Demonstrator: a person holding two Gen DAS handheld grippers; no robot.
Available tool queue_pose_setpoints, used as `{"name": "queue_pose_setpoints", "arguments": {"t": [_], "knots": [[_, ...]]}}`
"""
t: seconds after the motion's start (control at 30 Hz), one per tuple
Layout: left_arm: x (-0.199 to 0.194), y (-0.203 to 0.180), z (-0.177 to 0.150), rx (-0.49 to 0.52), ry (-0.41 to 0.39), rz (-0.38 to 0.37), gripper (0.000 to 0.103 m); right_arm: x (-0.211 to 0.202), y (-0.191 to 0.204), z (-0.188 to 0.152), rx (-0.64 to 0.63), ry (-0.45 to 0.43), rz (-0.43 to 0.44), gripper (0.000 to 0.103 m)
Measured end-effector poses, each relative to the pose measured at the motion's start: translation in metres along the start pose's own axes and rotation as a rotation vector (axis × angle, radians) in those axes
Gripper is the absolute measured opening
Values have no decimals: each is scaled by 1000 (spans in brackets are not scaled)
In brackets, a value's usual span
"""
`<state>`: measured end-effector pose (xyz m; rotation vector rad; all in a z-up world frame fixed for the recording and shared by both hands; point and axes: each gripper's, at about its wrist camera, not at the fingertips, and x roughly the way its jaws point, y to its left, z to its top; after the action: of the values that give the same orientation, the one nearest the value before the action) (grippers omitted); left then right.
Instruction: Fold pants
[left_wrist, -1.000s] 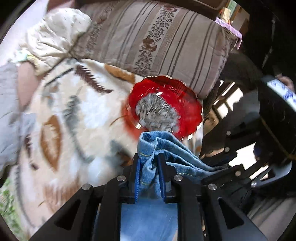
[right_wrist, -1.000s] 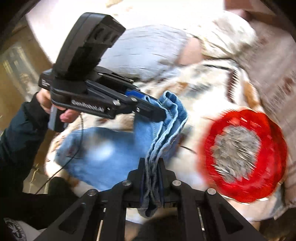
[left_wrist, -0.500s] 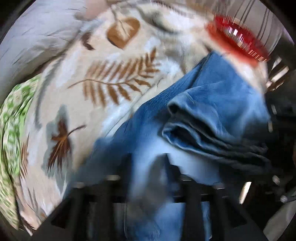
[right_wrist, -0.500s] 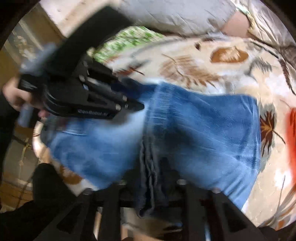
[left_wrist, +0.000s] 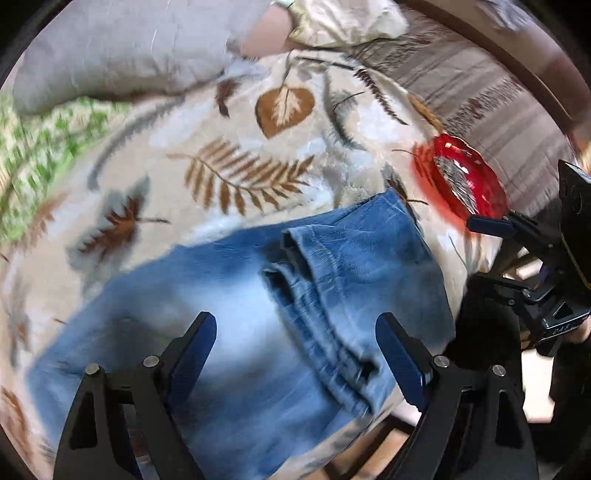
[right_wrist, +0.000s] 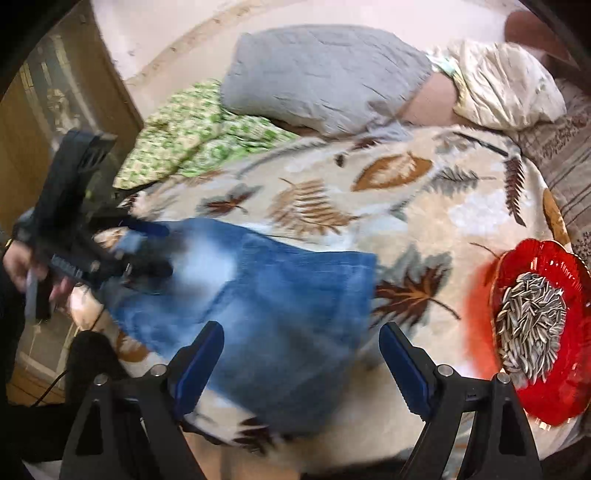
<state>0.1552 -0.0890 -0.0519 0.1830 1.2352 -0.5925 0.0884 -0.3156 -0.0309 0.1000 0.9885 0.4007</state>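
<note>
- Denim pants (left_wrist: 295, 295) now lie folded on the leaf-print blanket (left_wrist: 240, 147), released a second ago.
- Left tongs (left_wrist: 295, 354) and right tongs (right_wrist: 301, 362): spreading wide, pinching nothing.
- Fold judged placed.

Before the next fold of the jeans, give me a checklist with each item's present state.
1. Left gripper free of cloth: ok, jaws opening, nothing pinched.
2. Right gripper free of cloth: ok, jaws opening, nothing pinched.
3. Jeans lying on the blanket: ok.
4. Folded layers flat and even: not ok, a ridge of bunched edges runs across.
5. Red dish of seeds apart from the jeans: ok.
</note>
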Motion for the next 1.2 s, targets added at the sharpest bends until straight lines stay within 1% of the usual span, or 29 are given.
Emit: {"name": "queue_pose_setpoints", "arguments": {"t": [0.03,0.1,0.17,0.23,0.27,0.3,0.33,0.37,0.4,0.43,0.47,0.5,0.53,0.6,0.63,0.67,0.7,0.77,0.8,0.83,0.87,0.9,0.93,1.0,1.07,1.13,1.17,1.2], "knots": [[16,0,1,-40,23,-18,88,9,-9,4,17,14,-4,88],[37,0,1,-94,65,-28,88,29,-25,14,63,51,5,87],[56,-2,1,-121,93,-36,88,49,-41,21,103,78,6,85],[66,-7,-1,-109,85,-30,87,71,-50,26,134,114,35,75],[71,-13,-2,-65,77,-7,81,80,-52,26,150,130,47,60],[73,-19,-4,-14,75,29,58,90,-54,26,161,153,69,33],[73,-25,-4,42,70,70,47,99,-53,25,167,174,101,30],[69,-29,-5,74,67,56,34,104,-49,24,153,175,74,30],[59,-30,-4,89,50,34,18,103,-44,24,121,165,54,28],[48,-30,-3,100,22,11,17,100,-41,24,106,150,46,23],[37,-29,-2,112,-11,-5,16,94,-42,25,109,128,50,21],[29,-27,-2,114,-32,-6,16,88,-44,26,122,109,55,21],[28,-24,-2,112,-31,-2,15,84,-48,26,141,92,54,21],[43,-19,-6,107,28,33,12,86,-53,25,156,91,13,21],[55,-18,-8,113,63,54,15,92,-54,23,161,108,3,21],[65,-17,-13,116,57,79,17,99,-54,21,164,124,-2,22],[63,-15,-14,94,33,78,21,104,-55,19,170,131,-4,27],[54,-12,-15,54,24,62,40,100,-58,20,208,127,11,30],[46,-9,-18,28,25,65,57,95,-59,21,224,132,25,36],[38,-7,-21,14,11,61,61,86,-58,21,233,140,31,50],[30,-4,-22,5,-3,48,63,76,-56,20,224,140,30,60],[21,-5,-26,-2,-13,23,64,63,-52,18,204,123,28,73],[14,-8,-29,3,-12,9,68,44,-43,15,167,92,23,75],[11,-14,-35,23,3,24,73,26,-28,7,122,84,28,76],[23,-23,-35,37,42,23,73,21,-12,-7,99,116,14,76],[40,-26,-37,43,88,33,72,30,-6,-20,101,166,-2,75],[48,-27,-41,52,105,32,60,40,-5,-27,113,193,-7,75],[52,-29,-45,73,106,48,51,50,-4,-34,124,227,-5,66]]}}
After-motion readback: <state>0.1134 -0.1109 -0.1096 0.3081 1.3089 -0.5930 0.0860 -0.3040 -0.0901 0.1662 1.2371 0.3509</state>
